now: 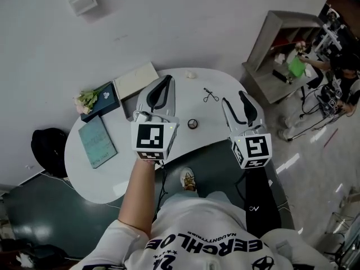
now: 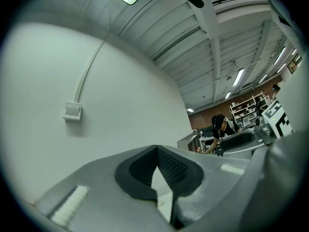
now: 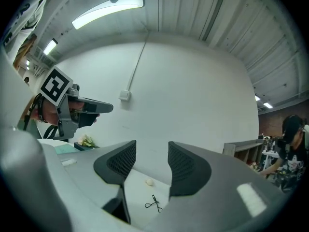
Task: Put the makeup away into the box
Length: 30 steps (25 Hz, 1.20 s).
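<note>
Nothing is picked up yet; to my eye this is the approach before the first grasp. Both grippers hover above the white tabletop [image 1: 107, 176], pointing away from the person. The left gripper [image 1: 163, 89] has its jaws pressed together on nothing. The right gripper [image 1: 244, 103] has its jaws parted, also empty, and its own view looks down on the eyelash curler [image 3: 153, 203].

The makeup lies loose on the tabletop. One eyelash curler sits at about 1 o'clock from the middle, between the two grippers' tips. One small dark round pot [image 1: 193, 124] lies near the centre, and one small pale lump [image 1: 191, 75] sits at 12 o'clock by the far edge.

At 10 o'clock are two boxes, a flat cream box [image 1: 136, 80] and a dark blue box [image 1: 104, 101] with one sprig of flowers [image 1: 84, 101] on it. One teal notebook [image 1: 97, 141] lies at 9 o'clock.

Next, I'd guess, the right gripper must drop onto the curler, while the box, which looks shut, needs opening.
</note>
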Each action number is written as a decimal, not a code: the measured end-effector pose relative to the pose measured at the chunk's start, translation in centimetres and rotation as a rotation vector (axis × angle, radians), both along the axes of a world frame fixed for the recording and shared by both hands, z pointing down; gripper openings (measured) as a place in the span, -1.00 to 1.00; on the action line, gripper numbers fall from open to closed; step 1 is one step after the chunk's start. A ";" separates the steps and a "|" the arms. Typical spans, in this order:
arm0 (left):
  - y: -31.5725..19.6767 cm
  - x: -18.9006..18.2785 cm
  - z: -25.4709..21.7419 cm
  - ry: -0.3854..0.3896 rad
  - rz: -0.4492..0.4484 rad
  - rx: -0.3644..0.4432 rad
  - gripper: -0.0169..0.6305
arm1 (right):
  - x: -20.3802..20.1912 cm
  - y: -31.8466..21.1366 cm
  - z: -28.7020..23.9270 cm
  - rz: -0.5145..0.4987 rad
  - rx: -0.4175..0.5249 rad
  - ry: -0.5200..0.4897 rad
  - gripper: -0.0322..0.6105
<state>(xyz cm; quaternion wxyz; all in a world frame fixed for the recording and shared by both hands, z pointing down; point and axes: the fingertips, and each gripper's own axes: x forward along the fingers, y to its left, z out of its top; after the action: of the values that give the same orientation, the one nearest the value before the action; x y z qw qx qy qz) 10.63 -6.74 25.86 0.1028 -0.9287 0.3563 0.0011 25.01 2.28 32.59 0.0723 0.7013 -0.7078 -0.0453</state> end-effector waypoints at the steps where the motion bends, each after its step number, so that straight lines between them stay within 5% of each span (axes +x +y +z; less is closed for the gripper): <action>1: -1.0 0.3 0.0 -0.001 0.008 0.001 -0.95 | 0.2 -1.0 0.0 0.003 -0.001 0.001 -0.17; 19: -8.1 1.9 0.0 0.020 0.067 -0.039 -0.95 | 0.8 -9.7 -0.3 -0.037 0.004 -0.017 -0.17; 30: -12.2 1.2 -0.4 0.004 -0.112 -0.031 -0.95 | 0.9 -16.4 -1.0 -0.209 0.005 -0.025 -0.16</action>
<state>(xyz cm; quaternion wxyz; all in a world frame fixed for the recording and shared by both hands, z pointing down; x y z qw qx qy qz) 11.85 -18.90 25.48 0.0874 -0.9088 0.4078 -0.0085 25.88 -14.08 31.60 0.0566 0.6243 -0.7778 -0.0457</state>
